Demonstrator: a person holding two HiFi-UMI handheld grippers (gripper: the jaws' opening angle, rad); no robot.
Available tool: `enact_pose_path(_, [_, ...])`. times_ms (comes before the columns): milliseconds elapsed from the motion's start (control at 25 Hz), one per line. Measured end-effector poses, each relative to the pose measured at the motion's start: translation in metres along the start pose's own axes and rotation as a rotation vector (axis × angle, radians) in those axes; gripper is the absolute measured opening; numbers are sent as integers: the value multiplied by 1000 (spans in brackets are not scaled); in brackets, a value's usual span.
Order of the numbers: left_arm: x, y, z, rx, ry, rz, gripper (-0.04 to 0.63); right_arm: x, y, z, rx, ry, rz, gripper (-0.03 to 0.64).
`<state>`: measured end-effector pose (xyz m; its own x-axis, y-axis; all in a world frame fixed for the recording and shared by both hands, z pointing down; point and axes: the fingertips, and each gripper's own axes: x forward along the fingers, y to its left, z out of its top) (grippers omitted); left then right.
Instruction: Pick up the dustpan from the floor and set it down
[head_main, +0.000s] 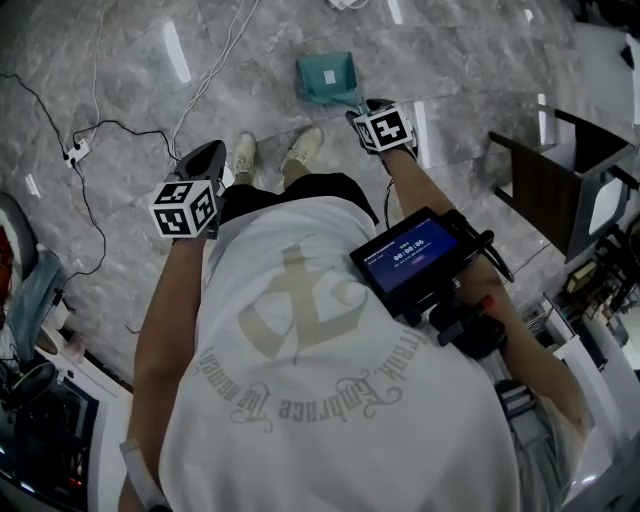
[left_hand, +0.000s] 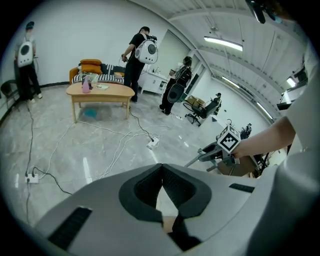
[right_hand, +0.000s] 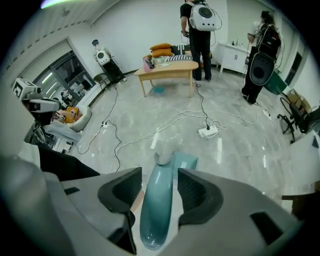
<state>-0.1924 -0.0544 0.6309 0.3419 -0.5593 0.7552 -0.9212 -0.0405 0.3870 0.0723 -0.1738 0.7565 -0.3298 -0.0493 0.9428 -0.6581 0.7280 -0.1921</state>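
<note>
- The dustpan (head_main: 328, 78) is teal. It rests on the grey floor (head_main: 120, 60), just in front of the person's shoes (head_main: 302, 148).
- Its long handle (right_hand: 154, 210) sticks up and back toward the person. That makes it easy to reach from above.
- The right gripper (right_hand: 157, 182) points steeply down at it. Its jaws are wide apart, with one on each side of the handle. There is a little gap on both sides, so the pads are not squeezing it.
- I think the step now is lining up for the grab. The jaws have to close on the handle before the dustpan can be lifted.
- The left gripper (left_hand: 162, 172) is off to the side, by the person's hip. Its jaws are pressed together with nothing in them. It looks like it is kept out of the way, since one gripper should be enough for a light dustpan.
- Cables (head_main: 215, 60) and a power strip (right_hand: 209, 131) lie on the floor close by. The dustpan should be set down away from them so it sits flat.
</note>
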Motion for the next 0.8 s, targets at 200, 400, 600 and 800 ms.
enact_pose_path(200, [2, -8, -4, -11, 6, -7, 12, 6, -11, -7, 29, 69, -23, 224])
enact_pose_path(400, [7, -23, -2, 6, 8, -31, 12, 11, -17, -19, 98, 98, -33, 222])
enact_pose_path(600, [12, -31, -1, 15, 12, -37, 12, 17, -29, -26, 71, 104, -85, 144])
enact_pose_path(800, [12, -30, -5, 22, 15, -29, 12, 15, -48, -31, 62, 97, -164, 95])
